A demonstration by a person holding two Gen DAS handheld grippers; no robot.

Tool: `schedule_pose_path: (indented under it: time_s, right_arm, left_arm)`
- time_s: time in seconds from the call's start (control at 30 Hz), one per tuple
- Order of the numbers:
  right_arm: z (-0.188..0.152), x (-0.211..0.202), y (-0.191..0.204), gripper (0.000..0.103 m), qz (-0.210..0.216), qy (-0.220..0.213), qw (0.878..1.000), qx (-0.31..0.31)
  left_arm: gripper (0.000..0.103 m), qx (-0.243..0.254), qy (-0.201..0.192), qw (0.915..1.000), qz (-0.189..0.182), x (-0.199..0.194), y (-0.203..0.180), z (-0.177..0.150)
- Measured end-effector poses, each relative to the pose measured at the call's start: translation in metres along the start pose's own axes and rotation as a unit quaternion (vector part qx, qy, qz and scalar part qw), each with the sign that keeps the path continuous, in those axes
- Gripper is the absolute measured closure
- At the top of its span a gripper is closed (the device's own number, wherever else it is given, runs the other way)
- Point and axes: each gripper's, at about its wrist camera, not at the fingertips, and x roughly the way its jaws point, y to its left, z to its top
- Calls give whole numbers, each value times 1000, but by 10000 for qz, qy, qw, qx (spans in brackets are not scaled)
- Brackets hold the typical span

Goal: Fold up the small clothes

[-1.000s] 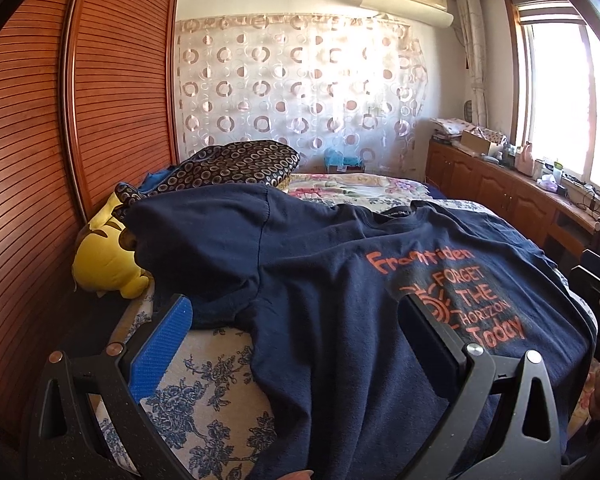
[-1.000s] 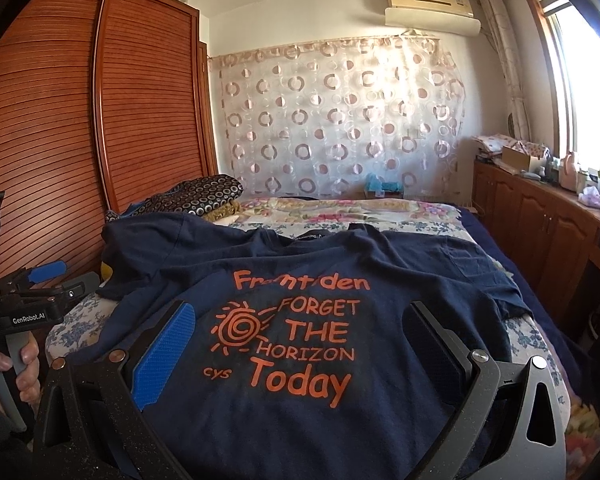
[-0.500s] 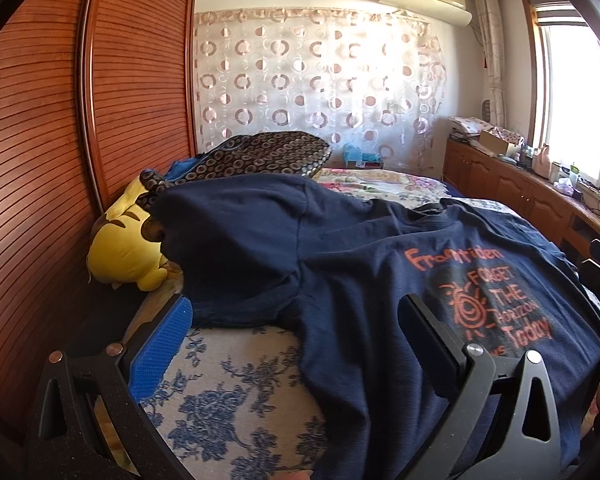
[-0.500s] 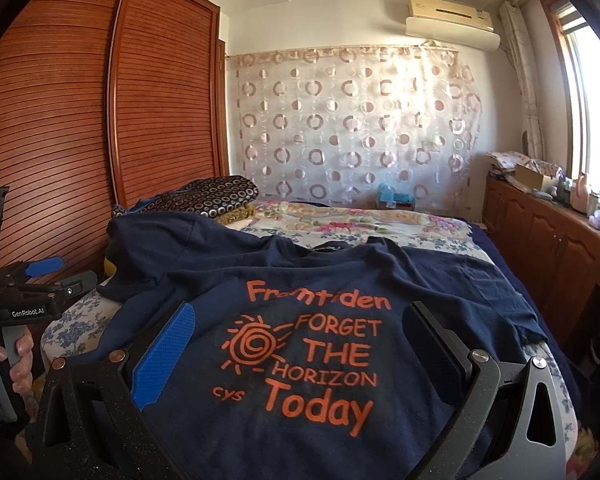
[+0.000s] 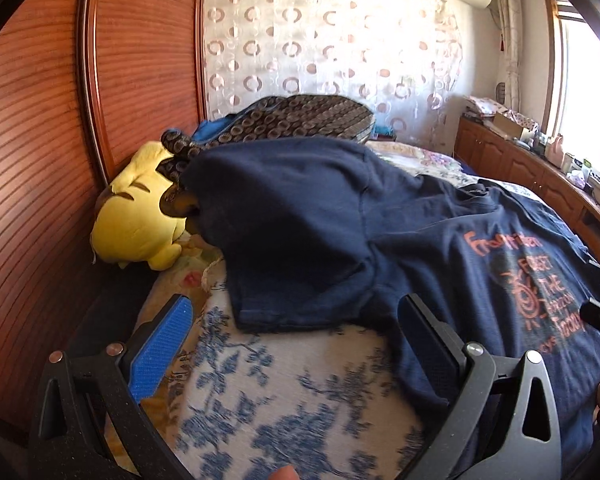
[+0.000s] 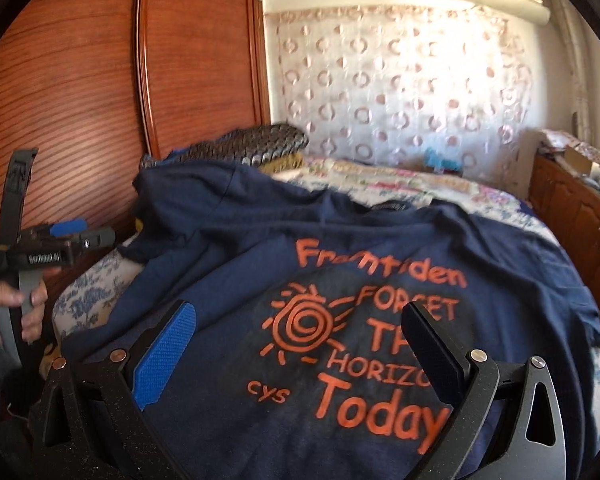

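Observation:
A navy T-shirt [image 5: 380,232] with orange print lies spread face up on the bed; it also fills the right wrist view [image 6: 340,280]. Its left sleeve [image 5: 284,240] drapes toward a yellow plush. My left gripper [image 5: 296,312] is open and empty, low over the floral bedspread by the sleeve's hem. My right gripper [image 6: 300,320] is open and empty above the printed chest. The left gripper also shows in the right wrist view [image 6: 60,240], held in a hand at the bed's left side.
A yellow plush toy [image 5: 140,216] and a patterned pillow [image 5: 292,120] lie at the bed's left against the wooden wardrobe [image 5: 40,160]. Wooden cabinets [image 5: 540,176] run along the right under the window. The floral bedspread [image 5: 280,392] is bare near me.
My left gripper has swung left, off the shirt's body toward the sleeve and bare bedspread. My right gripper has moved closer over the print. Both stay open.

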Motion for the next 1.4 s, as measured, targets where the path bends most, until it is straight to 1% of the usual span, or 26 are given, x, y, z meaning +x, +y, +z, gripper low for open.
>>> schedule_pose_path:
  time_s: [0.07,0.1,0.13,0.17,0.2,0.23,0.27,0.3,0.37,0.5,0.53,0.6,0.63,0.67,0.73,0.77,0.83,0.93,0.97,1.03,1.07,1.2,1.27,1.37,1.4]
  right_arm:
    - [1,4,-4,1,61,125,9999,13]
    - [2,7,-5,1,84,188,9998,3]
    - [3,10,-5,1,87,261,9996,-19]
    - [5,13,-2,1,82,297,9995,-51]
    - [6,15,-2,1,88,340,9993,-83]
    - [6,15,-2,1,81,378,9992,-125]
    - [7,17,0,1,52,393,9991,-168]
    - [7,19,1,1,53,407,9990,-188]
    - [8,19,2,1,51,398,9989,-223]
    - [7,18,1,1,13,388,9989,-263]
    - [7,20,3,1,7,381,9989,-270]
    - [6,21,4,1,19,377,9989,-261]
    - [5,23,5,1,17,377,9990,-255]
    - [5,25,6,1,-3,393,9989,-248]
    - [4,27,7,1,1,415,9988,-241]
    - [4,26,7,1,-13,400,9989,-240]
    - [3,25,7,1,-57,378,9990,-231]
    - [3,25,6,1,-51,345,9992,-191]
    - [3,24,5,1,-51,326,9993,-170]
    - [2,23,4,1,-50,306,9994,-126]
    - [2,23,3,1,-43,304,9995,-107]
    - [1,21,0,1,-30,256,9997,4]
    - [1,19,-2,1,-14,212,9998,69]
    - [-1,17,-6,1,24,174,9997,186]
    - [-2,17,-7,1,43,176,9996,222]
  left_arm:
    - [1,-61,201,9998,-63,13,9,1]
    - [4,-82,280,9995,-87,17,13,1]
    - [5,-126,402,9991,-108,24,17,1]
    - [8,-190,545,9983,-119,31,21,0]
    - [16,-266,655,9974,-148,36,25,-2]
    - [19,-314,712,9968,-176,39,27,-3]
    - [25,-456,851,9950,-247,46,32,-5]
    - [31,-525,903,9942,-264,48,34,-7]
    - [36,-608,966,9931,-267,51,37,-9]
    - [49,-435,1010,9938,-142,54,32,-6]
    - [49,-393,1030,9938,-114,57,31,-4]
    - [59,-218,1032,9944,42,60,27,-3]
    - [62,-174,1042,9944,69,61,27,-2]
    - [71,-80,1045,9945,30,60,23,-2]
    - [81,57,1093,9940,3,59,18,-1]
    - [91,151,1135,9934,-67,58,15,1]
    - [94,191,1104,9937,-87,55,13,4]
    - [94,169,825,9957,-373,41,7,16]
    - [94,204,701,9960,-517,32,1,24]
    - [94,268,581,9953,-731,23,-12,34]
    - [94,362,534,9935,-938,15,-24,41]
    - [94,713,464,9864,-1408,-4,-63,54]
    - [94,900,506,9801,-1693,-13,-85,54]
    - [93,1080,563,9761,-1800,-20,-103,48]
    - [89,1118,579,9758,-1790,-21,-104,48]
